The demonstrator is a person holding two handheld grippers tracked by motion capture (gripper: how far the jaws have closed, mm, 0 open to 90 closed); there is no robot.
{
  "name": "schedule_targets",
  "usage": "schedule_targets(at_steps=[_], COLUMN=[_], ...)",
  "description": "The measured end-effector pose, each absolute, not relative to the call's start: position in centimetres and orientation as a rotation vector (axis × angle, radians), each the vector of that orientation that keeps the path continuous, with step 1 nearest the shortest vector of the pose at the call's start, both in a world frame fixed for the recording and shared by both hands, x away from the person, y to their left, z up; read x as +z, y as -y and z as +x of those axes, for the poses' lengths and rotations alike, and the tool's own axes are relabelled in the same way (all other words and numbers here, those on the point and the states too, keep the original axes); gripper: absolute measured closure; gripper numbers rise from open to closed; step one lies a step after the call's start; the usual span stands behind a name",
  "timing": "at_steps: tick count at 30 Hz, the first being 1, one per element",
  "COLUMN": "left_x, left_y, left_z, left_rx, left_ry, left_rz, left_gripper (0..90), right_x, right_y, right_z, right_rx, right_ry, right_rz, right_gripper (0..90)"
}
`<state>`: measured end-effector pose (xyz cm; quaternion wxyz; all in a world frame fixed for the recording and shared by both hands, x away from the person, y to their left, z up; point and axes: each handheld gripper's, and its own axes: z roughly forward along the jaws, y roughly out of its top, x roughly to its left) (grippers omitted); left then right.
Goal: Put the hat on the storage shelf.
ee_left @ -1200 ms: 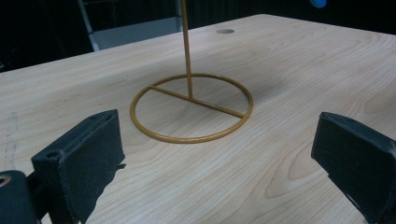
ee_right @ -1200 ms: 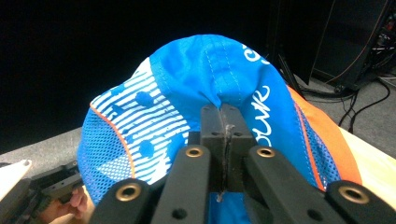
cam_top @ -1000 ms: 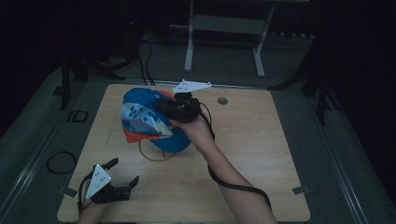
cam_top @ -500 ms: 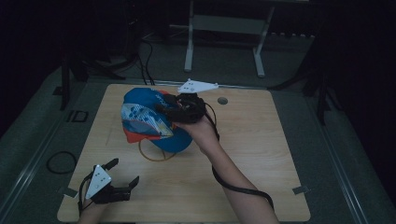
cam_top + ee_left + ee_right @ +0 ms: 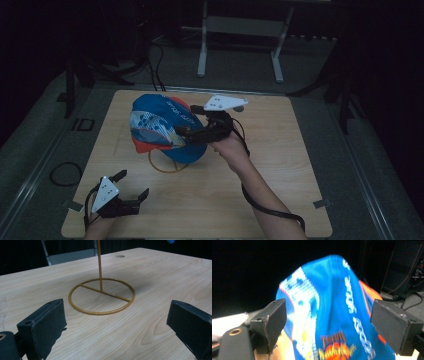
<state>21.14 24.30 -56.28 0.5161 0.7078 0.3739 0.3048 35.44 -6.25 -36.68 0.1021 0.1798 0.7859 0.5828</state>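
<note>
Cap is sitting atop the stand near the surface's far edge. Right tongs are gaping wide around the cap, gripping nothing. Left tongs, spread wide and empty, are hovering by the near left corner.

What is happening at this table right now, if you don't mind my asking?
A person works at a wooden table with tongs in each hand. The right tongs reach toward a blue cap perched on a thin gold stand; their jaws are open on either side of the cap, not clamped on it. The left tongs rest open at the table's near left corner, pointing toward the stand's ring base.
</note>
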Motion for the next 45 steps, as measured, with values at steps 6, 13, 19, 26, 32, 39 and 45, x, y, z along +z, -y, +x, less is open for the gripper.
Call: schedule_targets(at_steps=[6,13,19,26,32,39,45], left_x=[-56.4,-56.4,-56.5,-56.5,-56.5,-56.5,-56.6], left_y=[-24.2,-24.0,-24.2,-24.3,-24.3,-24.3,-24.3], left_z=[21.1,21.1,21.1,21.1,21.1,21.2,21.2], left_rx=[0.733,0.729,0.729,0.733,0.733,0.733,0.731], left_ry=[-0.894,-0.894,-0.898,-0.900,-0.902,-0.902,-0.900], left_rz=[1.713,1.713,1.708,1.710,1.711,1.712,1.712], left_gripper=[2.6,2.5,2.5,2.5,2.5,2.5,2.5], right_x=[-38.5,-40.4,-42.0,-44.2,-46.2,-48.8,-50.5], right_y=[7.9,9.6,11.3,13.2,14.9,16.3,17.3], right_z=[34.9,34.7,34.2,33.7,33.6,33.6,33.4], right_rx=[1.704,1.655,1.626,1.601,1.600,1.579,1.554], right_ry=[-2.351,-2.362,-2.364,-2.391,-2.397,-2.414,-2.437], right_rz=[0.534,0.545,0.563,0.578,0.615,0.649,0.650], right_gripper=[13.6,13.7,13.9,14.1,14.2,14.3,14.6])
